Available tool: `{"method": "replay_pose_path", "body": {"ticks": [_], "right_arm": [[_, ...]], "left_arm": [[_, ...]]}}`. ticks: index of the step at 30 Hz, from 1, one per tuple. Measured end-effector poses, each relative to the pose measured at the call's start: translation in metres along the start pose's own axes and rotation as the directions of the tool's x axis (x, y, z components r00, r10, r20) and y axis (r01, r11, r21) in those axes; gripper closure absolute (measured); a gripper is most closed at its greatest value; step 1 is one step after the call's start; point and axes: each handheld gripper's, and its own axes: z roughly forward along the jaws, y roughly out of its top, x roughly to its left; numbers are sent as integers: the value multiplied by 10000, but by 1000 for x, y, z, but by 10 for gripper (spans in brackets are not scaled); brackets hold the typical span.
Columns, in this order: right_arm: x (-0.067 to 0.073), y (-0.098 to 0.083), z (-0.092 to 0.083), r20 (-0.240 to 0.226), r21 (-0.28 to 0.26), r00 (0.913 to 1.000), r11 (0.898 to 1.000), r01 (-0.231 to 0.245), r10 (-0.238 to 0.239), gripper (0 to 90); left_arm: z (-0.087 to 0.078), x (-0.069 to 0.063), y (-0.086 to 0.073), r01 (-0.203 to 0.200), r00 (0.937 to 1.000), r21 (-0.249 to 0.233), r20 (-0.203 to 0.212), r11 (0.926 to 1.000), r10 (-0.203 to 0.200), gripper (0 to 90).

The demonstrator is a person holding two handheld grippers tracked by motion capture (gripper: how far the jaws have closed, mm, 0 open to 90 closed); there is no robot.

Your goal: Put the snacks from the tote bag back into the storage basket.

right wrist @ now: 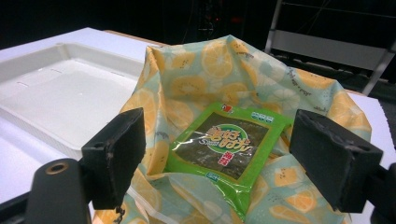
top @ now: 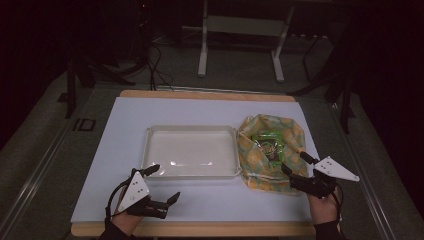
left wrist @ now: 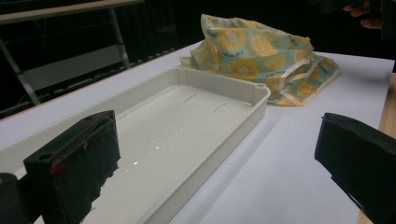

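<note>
Jaws apart; one tray (top: 191,152), one bag (top: 270,150), seemingly one packet (right wrist: 223,145).

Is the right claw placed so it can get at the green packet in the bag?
Probably yes. The right claw is open at the bag's mouth, and the green packet lies uncovered on top of the fabric between its jaws.

Counter (top: 200,230) with wooden edging, covered by a white sheet (top: 200,200). On the sheet, at centre, a shallow white tray (top: 191,152) is set, its interior bare. Touching the tray's right end, a lemon-patterned cloth bag (top: 270,150) is laid open, and a green packet (top: 269,144) is seen inside it
</note>
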Motion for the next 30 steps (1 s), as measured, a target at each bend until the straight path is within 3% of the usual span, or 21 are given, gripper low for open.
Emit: {"method": "replay_pose_path", "body": {"ticks": [5, 18, 30], "right_arm": [[4, 2, 2, -446, 262, 9989, 9996, 126, -114, 182], [11, 11, 9, -1019, 814, 9930, 9944, 678, -594, 182], [14, 25, 5, -1319, 562, 9876, 9941, 931, -850, 181]], "left_arm": [[-1, -1, -1, -103, 9998, 19, 151, 9999, 103, 6], [-6, -1, -2, -62, 9995, -38, 319, 10000, 63, 6], [-5, -4, -1, -152, 9990, -26, 411, 9999, 153, 6]]}}
